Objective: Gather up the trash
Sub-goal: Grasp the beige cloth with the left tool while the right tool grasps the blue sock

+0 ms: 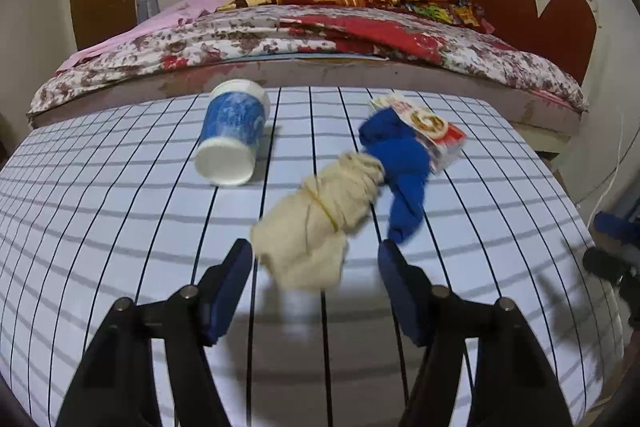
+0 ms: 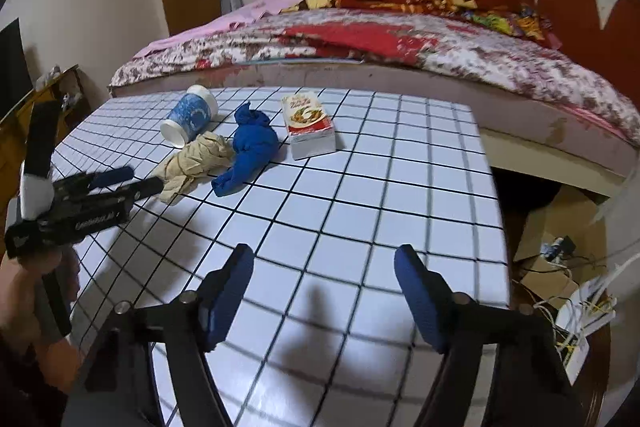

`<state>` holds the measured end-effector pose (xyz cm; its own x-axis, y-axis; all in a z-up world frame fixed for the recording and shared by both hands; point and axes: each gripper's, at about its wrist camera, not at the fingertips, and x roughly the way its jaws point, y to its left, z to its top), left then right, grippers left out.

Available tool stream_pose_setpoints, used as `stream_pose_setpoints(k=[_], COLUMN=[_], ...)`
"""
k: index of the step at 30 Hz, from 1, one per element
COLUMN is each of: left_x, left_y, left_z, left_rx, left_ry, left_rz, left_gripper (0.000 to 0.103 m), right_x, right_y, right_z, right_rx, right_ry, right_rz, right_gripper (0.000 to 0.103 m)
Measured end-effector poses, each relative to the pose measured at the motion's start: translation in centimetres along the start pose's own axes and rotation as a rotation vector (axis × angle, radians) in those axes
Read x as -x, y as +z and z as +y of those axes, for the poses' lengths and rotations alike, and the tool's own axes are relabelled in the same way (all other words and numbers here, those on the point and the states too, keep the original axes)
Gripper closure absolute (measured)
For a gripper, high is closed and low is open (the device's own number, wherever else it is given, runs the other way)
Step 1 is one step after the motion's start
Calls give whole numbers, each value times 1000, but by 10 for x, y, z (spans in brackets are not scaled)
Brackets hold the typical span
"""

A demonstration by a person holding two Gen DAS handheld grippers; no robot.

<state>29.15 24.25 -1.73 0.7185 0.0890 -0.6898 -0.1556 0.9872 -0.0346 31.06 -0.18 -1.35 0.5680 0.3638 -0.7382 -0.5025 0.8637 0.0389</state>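
Observation:
On the grid-patterned table (image 1: 120, 187) lie a blue-and-white paper cup (image 1: 232, 133) on its side, a beige cloth bundle (image 1: 320, 223) tied with a band, a crumpled blue cloth (image 1: 400, 163) and a small red-and-white carton (image 1: 432, 131). My left gripper (image 1: 316, 259) is open, its fingers either side of the beige bundle's near end. In the right wrist view I see the cup (image 2: 190, 119), beige bundle (image 2: 196, 159), blue cloth (image 2: 250, 147) and carton (image 2: 308, 127). My right gripper (image 2: 324, 263) is open and empty over bare table.
A bed (image 1: 320, 43) with floral and red blankets runs along the table's far edge. To the right, off the table, are a cardboard box (image 2: 560, 223) and tangled cables (image 2: 580, 311) on the floor. The left gripper's body (image 2: 80, 203) reaches in from the left.

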Motion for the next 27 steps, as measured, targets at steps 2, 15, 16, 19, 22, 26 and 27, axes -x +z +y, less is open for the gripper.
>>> stream_pose_setpoints(k=[2,15,16,19,22,26,27], left_x=[-11,-44,-40,-29,-23,-23,-23], left_y=[6,14,13,12,9,6,6], left_z=[0,14,18,26,34,43,43], left_rx=[-9,79,90,88,95,121,123], left_ry=[-1,-76,-76,-58,-43,-45,-49], left_rz=[4,79,70,43,34,39,40], left_gripper=[36,79,80,80,80,80,80], right_x=[-11,-71,-75,-82,-93,-110,-115], right_y=[3,41,46,58,67,81,84], right_z=[0,16,20,33,46,63,66], right_rx=[7,24,23,16,4,12,8], right_ry=[6,87,97,124,149,126,122], right_rz=[11,40,36,25,29,31,36], right_gripper=[29,37,39,39,40,43,44])
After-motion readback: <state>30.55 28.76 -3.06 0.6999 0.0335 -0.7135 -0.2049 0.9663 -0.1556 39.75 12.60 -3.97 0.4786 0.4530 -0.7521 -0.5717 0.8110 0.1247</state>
